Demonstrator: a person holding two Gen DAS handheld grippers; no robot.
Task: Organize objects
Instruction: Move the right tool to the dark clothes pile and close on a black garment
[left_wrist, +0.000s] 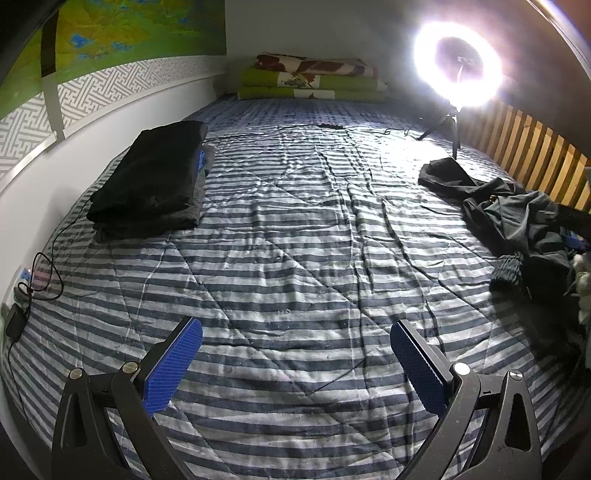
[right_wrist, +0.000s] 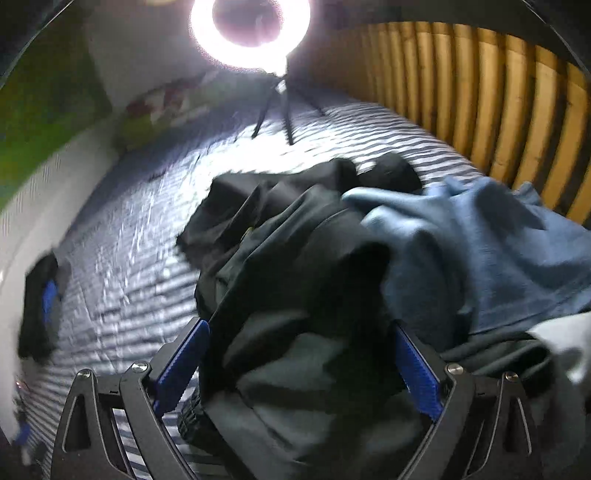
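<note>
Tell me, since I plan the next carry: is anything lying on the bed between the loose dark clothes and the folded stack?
Nothing visible. The striped quilt lies bare between the loose clothes and the folded stack. A thin cable crosses only farther back, beyond the stack.

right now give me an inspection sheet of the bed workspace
surface: striped quilt, wrinkled
job's things: folded dark stack by the wall; loose dark clothes and blue garment heaped near the slatted rail
clutter: folded blankets at the far end
grippers: left tongs open over bare quilt; right tongs open, dark cloth between the pads, not visibly pinched
cables: black cord at the left edge
surroundings: ring light on a tripod
</note>
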